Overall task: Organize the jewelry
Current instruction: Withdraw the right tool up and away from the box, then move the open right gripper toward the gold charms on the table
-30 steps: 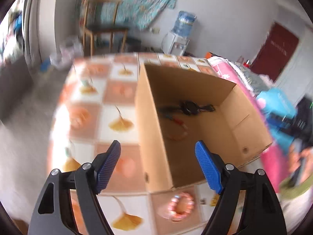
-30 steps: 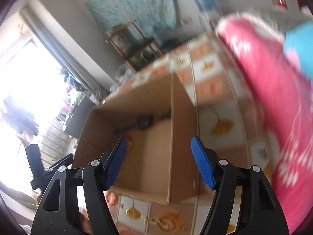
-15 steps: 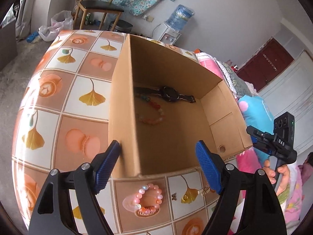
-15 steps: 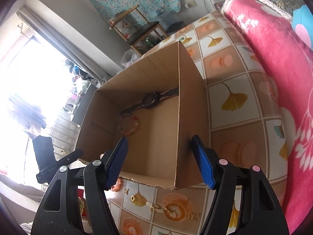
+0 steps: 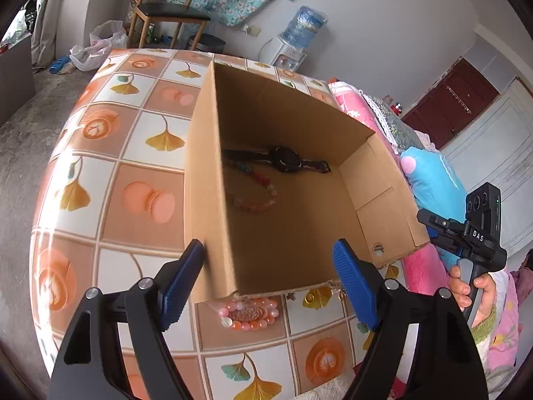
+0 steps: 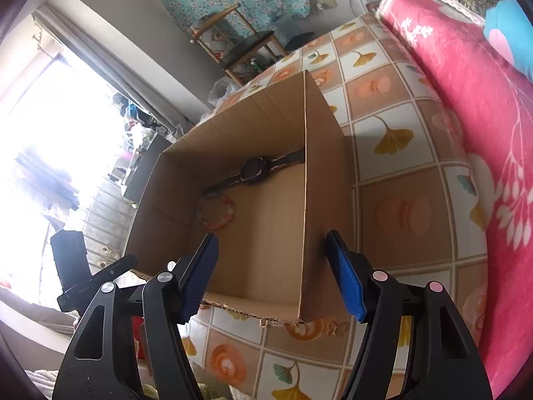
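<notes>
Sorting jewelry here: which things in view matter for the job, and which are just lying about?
Job:
- open brown cardboard box
- black wristwatch in the box
- multicoloured bead bracelet in the box
- pink and orange bead bracelet on the tablecloth
- small gold trinket

Lying about:
- wooden chair
- water dispenser
- pink blanket

Each gripper had black arms with triangular cut-outs, round silver screws and ribbed blue pads: the left gripper (image 5: 268, 278) and the right gripper (image 6: 271, 275). The right one's black body bore white "DAS" lettering; the hand (image 5: 473, 288) wore a green cuff (image 5: 483, 328).
</notes>
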`<state>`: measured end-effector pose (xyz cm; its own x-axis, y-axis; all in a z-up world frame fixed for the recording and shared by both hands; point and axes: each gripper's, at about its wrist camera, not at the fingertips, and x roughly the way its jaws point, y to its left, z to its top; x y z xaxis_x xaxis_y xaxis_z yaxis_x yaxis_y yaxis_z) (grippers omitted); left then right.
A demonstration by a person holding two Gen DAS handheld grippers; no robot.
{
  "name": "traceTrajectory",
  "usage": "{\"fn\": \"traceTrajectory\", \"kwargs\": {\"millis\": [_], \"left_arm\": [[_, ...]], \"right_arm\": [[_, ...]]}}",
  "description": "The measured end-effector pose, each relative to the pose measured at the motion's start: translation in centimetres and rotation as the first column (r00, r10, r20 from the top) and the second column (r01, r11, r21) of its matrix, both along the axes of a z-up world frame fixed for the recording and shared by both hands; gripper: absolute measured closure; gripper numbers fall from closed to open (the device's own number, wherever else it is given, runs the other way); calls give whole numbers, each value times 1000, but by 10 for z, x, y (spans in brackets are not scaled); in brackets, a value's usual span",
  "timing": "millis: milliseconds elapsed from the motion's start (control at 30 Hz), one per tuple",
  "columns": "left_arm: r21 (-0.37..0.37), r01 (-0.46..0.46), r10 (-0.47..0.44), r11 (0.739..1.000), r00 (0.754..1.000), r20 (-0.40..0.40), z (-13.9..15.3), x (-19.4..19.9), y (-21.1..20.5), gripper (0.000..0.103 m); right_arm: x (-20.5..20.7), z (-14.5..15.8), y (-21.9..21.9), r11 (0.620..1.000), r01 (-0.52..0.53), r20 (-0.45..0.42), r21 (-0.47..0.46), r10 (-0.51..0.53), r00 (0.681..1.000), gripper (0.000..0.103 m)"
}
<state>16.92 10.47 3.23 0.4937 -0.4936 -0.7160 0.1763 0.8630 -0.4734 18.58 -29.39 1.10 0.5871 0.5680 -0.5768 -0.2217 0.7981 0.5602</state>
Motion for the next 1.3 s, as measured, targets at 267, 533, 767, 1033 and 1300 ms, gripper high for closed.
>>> {"fn": "traceTrajectory", "kwargs": {"millis": [267,533,767,1033,1300], "left_arm": [[11,-21,21,1000,1000,15,-1,12,0,26],[26,-9,8,1000,999,36,-4,7,-3,26],[43,-34,30,998,996,87,2,-13,7,24],[163,-31,16,986,995,95,-18,-54,15,19],[289,-12,14,957,1000,-5,-68,-67,2,19]], "right_arm": [[15,1,6,1000,10,10,-12,-9,1000,39],[17,2,6,1000,16,12,-22,-15,1000,39],[-7,11,-10,996,88,66,-25,-86,994,39],[-55,-18,-6,988,133,36,-76,-130,991,39],[-83,-45,37,985,80,4,-152,-81,997,39]]}}
